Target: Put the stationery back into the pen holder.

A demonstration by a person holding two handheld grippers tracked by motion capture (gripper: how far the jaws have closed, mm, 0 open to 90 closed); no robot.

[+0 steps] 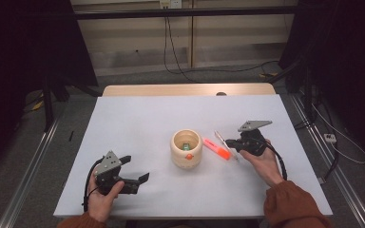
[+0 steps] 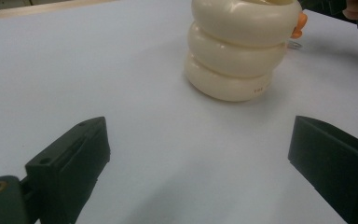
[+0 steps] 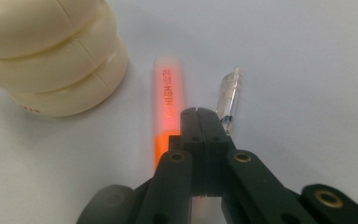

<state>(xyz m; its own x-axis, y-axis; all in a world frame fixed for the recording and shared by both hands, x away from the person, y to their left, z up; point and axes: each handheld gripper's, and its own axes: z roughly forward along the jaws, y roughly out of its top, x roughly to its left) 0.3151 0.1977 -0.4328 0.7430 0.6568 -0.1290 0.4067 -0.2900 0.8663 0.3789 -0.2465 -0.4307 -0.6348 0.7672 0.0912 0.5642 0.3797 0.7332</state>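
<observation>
Two grippers: right gripper (image 3: 204, 122) jaws pressed together w/ nothing between, tips over orange highlighter (image 3: 166, 105), clear pen (image 3: 228, 98) just beside. Left gripper (image 2: 200, 154) jaws spread wide, empty, near table (image 1: 138, 118) front-left. Cream ribbed pot (image 1: 186, 148) sits mid-table, btwn both, highlighter just right of it.
</observation>
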